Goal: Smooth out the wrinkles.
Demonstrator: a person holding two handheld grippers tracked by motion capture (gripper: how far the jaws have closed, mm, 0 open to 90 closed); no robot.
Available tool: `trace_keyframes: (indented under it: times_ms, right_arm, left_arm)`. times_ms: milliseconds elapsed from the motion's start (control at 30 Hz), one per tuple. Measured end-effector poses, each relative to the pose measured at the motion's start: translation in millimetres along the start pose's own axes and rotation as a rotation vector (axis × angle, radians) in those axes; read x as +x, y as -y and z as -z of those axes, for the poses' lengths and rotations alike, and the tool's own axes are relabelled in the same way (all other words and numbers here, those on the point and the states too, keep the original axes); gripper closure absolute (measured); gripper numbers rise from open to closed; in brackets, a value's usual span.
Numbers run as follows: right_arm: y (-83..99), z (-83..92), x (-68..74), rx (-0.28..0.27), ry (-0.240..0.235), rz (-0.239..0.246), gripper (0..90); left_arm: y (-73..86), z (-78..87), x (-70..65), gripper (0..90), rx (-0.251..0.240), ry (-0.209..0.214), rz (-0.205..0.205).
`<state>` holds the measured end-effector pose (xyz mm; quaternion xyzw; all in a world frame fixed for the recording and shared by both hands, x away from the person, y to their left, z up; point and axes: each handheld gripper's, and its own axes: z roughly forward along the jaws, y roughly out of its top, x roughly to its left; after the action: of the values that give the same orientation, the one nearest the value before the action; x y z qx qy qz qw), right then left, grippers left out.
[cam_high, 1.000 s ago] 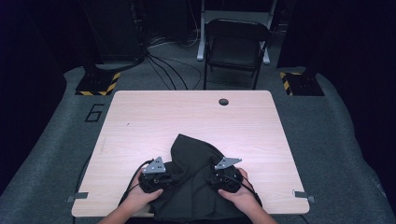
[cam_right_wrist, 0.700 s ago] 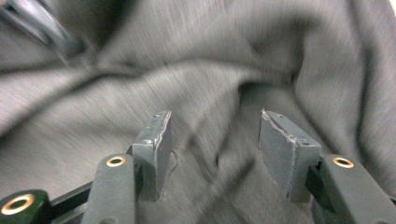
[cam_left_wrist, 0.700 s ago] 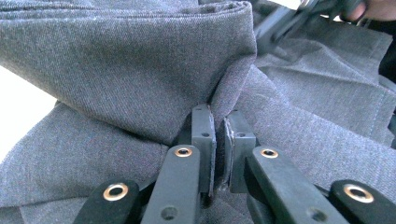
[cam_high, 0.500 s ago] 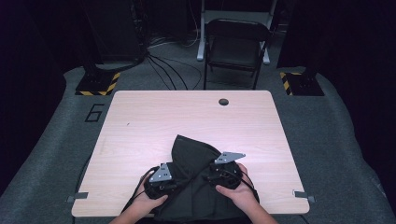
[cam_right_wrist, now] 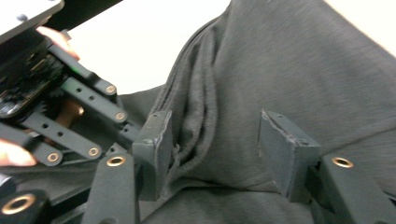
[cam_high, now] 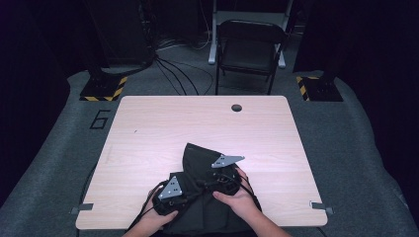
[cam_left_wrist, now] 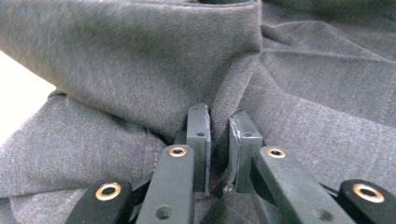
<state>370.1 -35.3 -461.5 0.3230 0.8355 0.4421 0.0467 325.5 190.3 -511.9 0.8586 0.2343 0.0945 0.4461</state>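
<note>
We're over the near edge of the bench (cam_high: 148, 128), where a dark grey garment (cam_high: 197, 158) lies bunched between our two hands, its far corner reaching toward the middle of the wooden top and its near part hanging at the front edge. Our left tool (cam_left_wrist: 219, 140) sits low on the cloth at the near left of the pile, and along its own camera we see the two black pads almost together with a ridge of the grey fabric (cam_left_wrist: 140, 70) pinched up between them; those jaws have just been easing apart a little, yet the fold is clamped there and the pads press on it. Our right tool (cam_right_wrist: 215, 149) is just beside it, up on the garment, the grey plate on top catching the light in the high view. Its jaws stand well apart, having just drawn in a touch, and a bunched seam of the fabric (cam_right_wrist: 196, 116) runs up between them, brushing the left pad (cam_right_wrist: 156, 140) while the right pad stands clear of the cloth's ridge. In that same view the left tool's linkage and fingers of the left hand (cam_right_wrist: 56, 39) show close by at the upper left, against the pale bench top.
</note>
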Motion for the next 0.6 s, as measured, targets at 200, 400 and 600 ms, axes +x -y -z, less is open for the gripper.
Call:
trace_keyframes:
  times_ms: [200, 400, 600]
  right_arm:
    - [4.8, -4.5, 4.4, 0.013, -0.075, -0.003, 52.7]
    - [8.8, -2.8, 12.2, 0.000, -0.088, 0.064, 68.1]
    - [10.1, -2.0, 17.3, -0.020, -0.096, 0.136, 79.1]
  left_arm:
    - [-1.4, 7.9, -2.2, 66.0, 0.025, 0.001, 0.010]
    - [-2.5, 26.9, 2.4, 57.8, 0.012, -0.006, 0.025]
    - [-6.5, 51.1, 18.2, 54.6, -0.058, -0.035, 0.099]
